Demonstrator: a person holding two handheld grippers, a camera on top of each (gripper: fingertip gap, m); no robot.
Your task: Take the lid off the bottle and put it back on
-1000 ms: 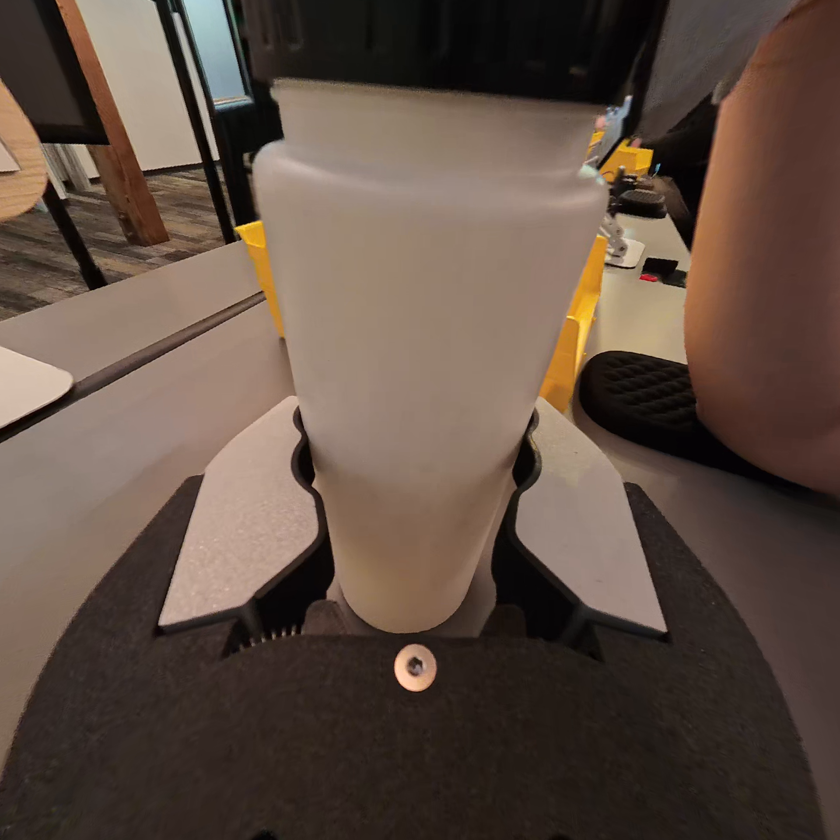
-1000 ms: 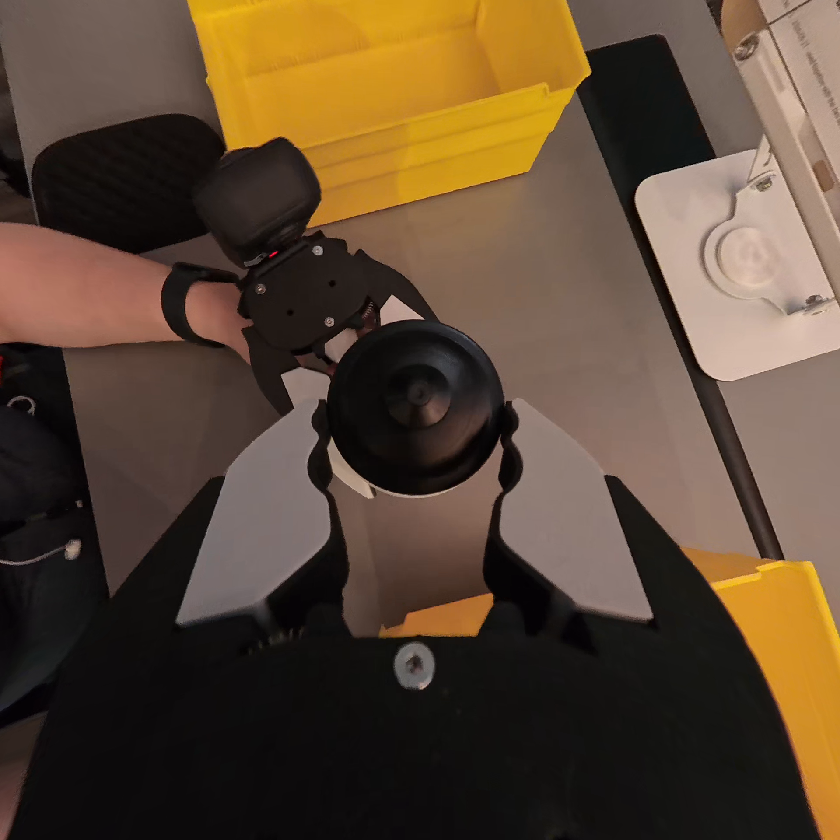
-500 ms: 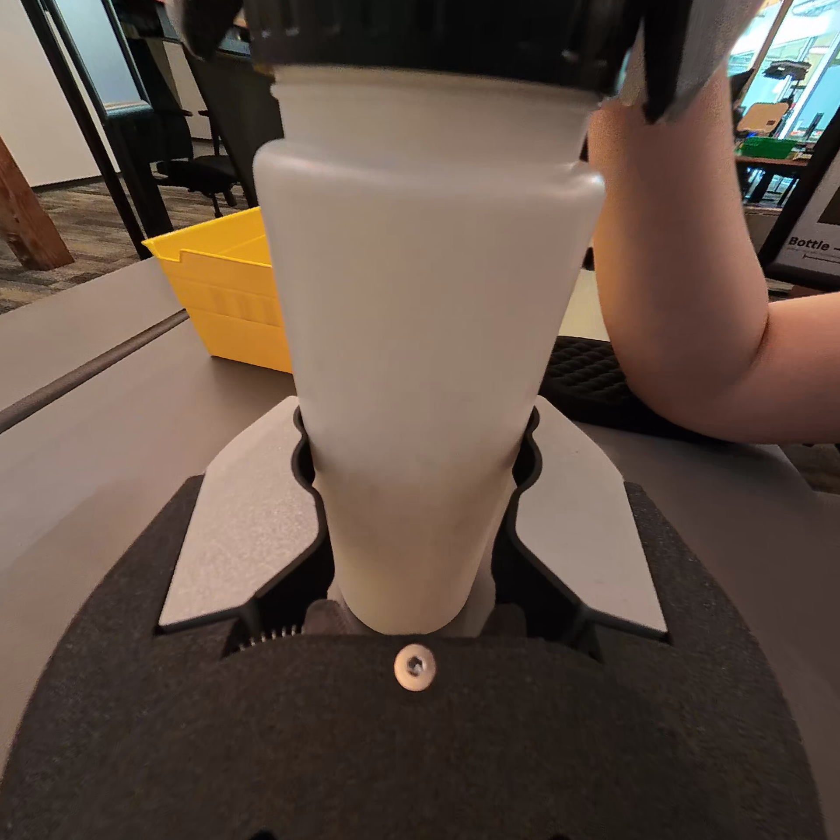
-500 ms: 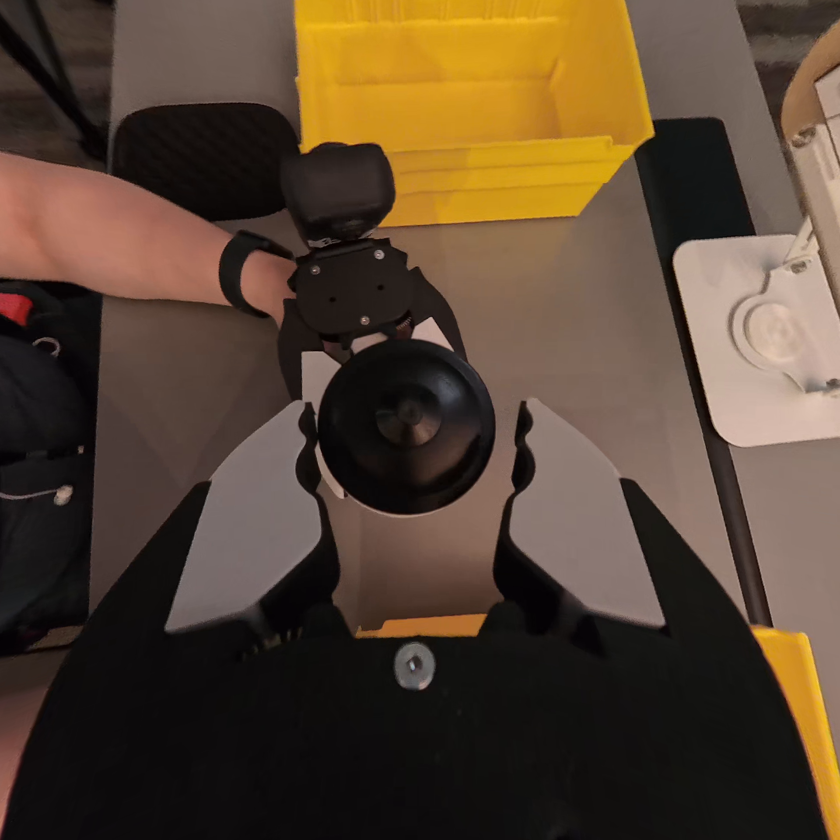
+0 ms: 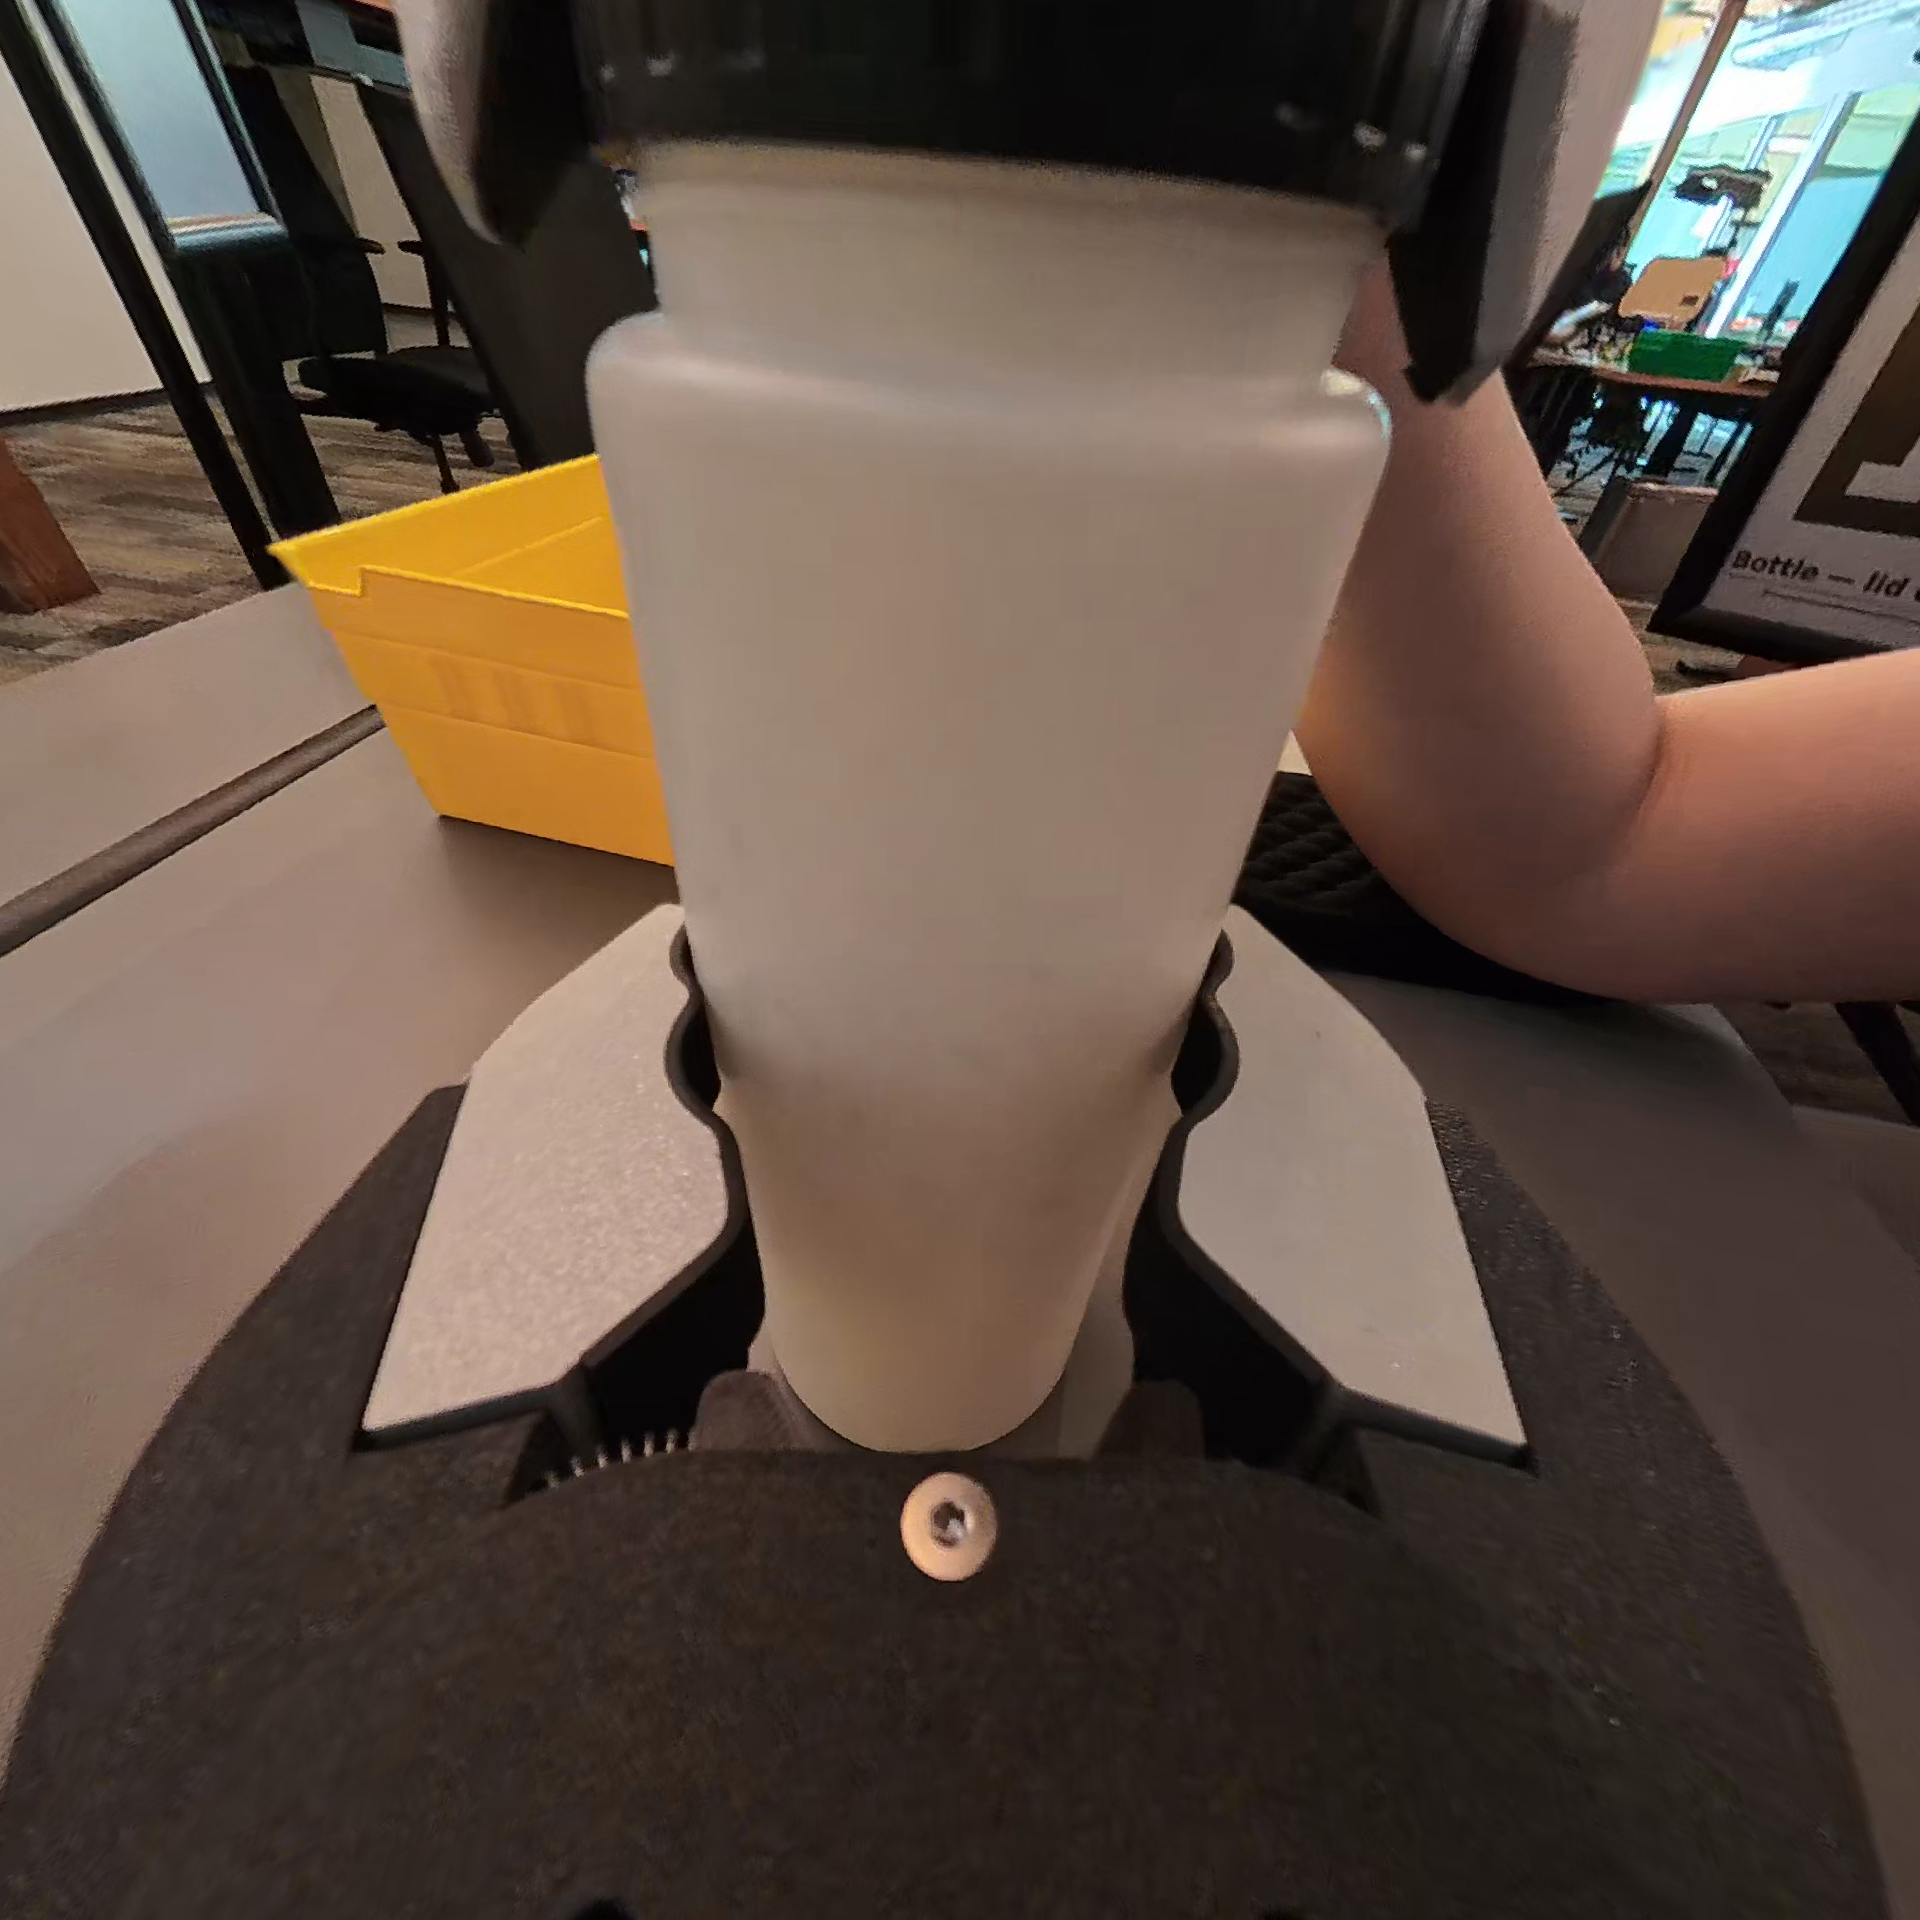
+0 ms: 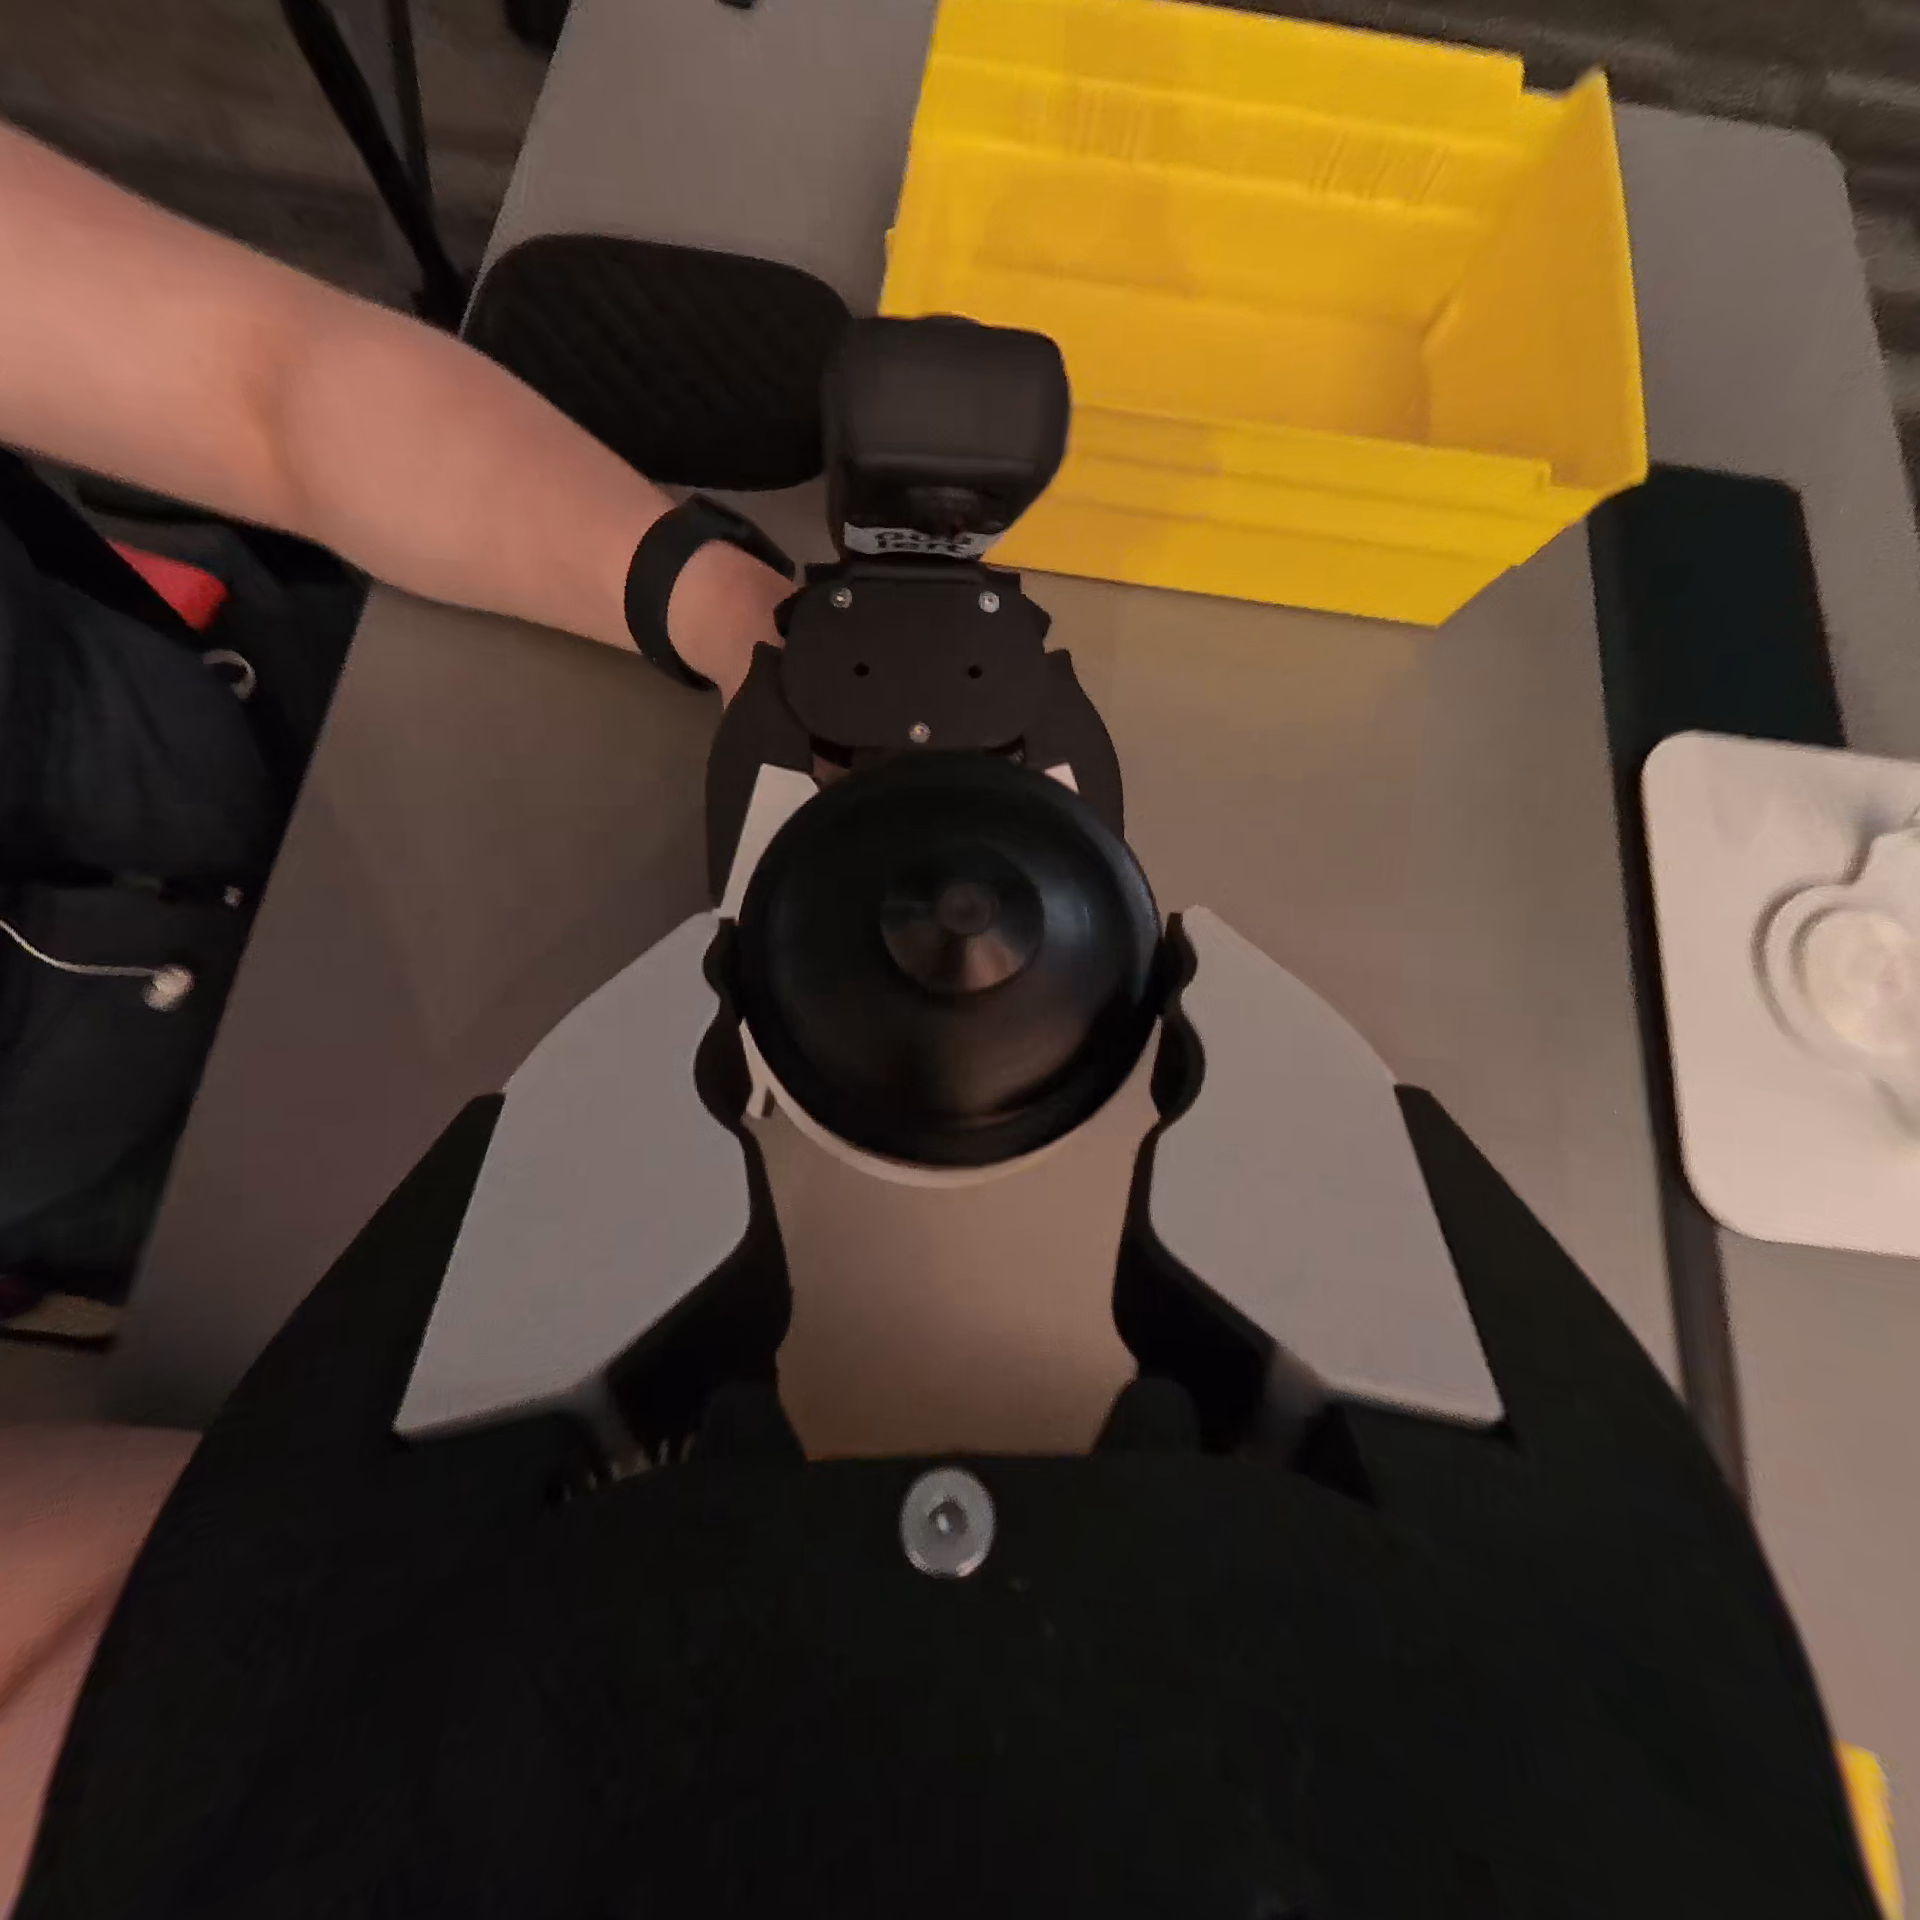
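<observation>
Left wrist view: the left gripper (image 5: 961, 1091) squeezes the white bottle (image 5: 977, 727) low down, jaws tight on it. The bottle could spin or slip if the black lid (image 5: 997, 94) at 12 o'clock is stuck hard.

Right wrist view: the right gripper (image 6: 948, 997) points straight down, jaws pinching the lid's sides. The yellow bin (image 6: 1247, 343) sits at 1 o'clock.

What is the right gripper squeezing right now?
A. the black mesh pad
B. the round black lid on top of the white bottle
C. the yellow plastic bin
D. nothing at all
B: in the right wrist view, the right gripper has its jaws closed against both sides of the round black lid, which sits on the frosted white plastic bottle held lower down by the left gripper.
</observation>
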